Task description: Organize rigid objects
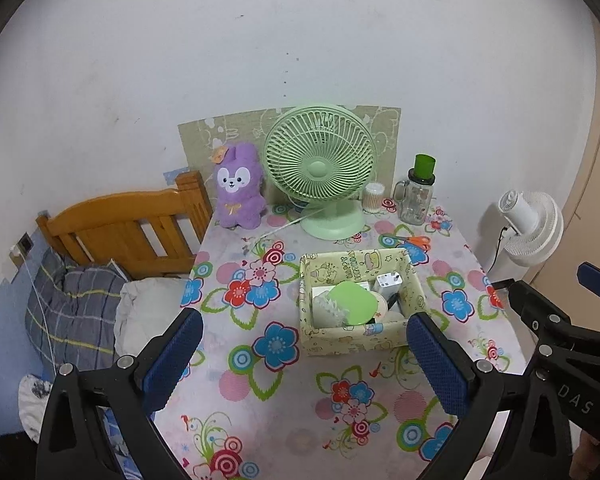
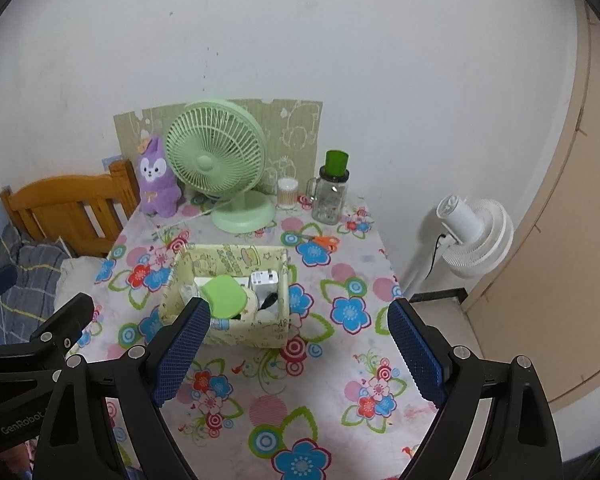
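Observation:
A pale yellow patterned box point(image 1: 356, 342) point(image 2: 256, 336) stands mid-table on the flowered cloth. Inside it lie a round green case point(image 1: 352, 302) point(image 2: 224, 296), a white charger point(image 1: 388, 282) point(image 2: 265, 280) and other small items. Orange-handled scissors point(image 1: 414, 241) point(image 2: 324, 241) lie on the cloth behind the box. My left gripper point(image 1: 304, 356) hangs open above the near table, nothing between its blue pads. My right gripper point(image 2: 300, 346) is open as well, empty, above the table's near right part. Each gripper shows at the edge of the other's view.
At the back stand a green desk fan point(image 1: 320, 168) point(image 2: 220, 164), a purple plush point(image 1: 238, 188) point(image 2: 156, 180), a cotton-swab jar point(image 1: 374, 198) point(image 2: 287, 194) and a green-lidded glass jar point(image 1: 416, 196) point(image 2: 331, 192). A wooden bed frame point(image 1: 132, 228) is left, a white floor fan point(image 2: 474, 232) right.

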{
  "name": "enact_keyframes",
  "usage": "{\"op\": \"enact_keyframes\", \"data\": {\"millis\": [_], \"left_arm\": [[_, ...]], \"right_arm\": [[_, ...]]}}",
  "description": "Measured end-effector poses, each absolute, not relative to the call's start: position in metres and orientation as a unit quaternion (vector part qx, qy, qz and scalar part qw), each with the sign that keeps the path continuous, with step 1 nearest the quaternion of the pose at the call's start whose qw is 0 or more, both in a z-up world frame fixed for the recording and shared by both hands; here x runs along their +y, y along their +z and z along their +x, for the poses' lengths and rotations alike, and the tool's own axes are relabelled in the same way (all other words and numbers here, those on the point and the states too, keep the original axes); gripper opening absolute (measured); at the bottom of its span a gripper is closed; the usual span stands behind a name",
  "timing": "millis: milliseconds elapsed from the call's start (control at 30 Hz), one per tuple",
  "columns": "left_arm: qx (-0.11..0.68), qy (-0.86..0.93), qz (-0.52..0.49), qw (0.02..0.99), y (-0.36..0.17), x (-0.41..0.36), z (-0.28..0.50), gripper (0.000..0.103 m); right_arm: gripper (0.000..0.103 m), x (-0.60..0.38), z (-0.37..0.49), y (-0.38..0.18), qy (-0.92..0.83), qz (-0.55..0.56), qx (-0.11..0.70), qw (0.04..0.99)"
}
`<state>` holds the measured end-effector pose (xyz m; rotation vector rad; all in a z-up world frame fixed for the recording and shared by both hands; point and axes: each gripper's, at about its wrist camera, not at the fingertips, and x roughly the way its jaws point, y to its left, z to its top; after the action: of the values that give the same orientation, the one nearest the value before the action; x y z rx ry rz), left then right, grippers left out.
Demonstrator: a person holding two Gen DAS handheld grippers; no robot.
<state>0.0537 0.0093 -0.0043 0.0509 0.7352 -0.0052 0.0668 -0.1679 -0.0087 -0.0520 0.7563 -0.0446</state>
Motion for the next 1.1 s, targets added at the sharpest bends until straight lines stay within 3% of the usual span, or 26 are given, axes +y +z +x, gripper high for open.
{"op": "enact_keyframes", "data": {"millis": [1100], "left_arm": [[0.323,0.002,0.002,0.946,0.024,0.012,0.017,0.103]], "right_arm": [[0.092,-0.167,0.030,0.027,-0.032,-0.019,0.325,0.945]]}}
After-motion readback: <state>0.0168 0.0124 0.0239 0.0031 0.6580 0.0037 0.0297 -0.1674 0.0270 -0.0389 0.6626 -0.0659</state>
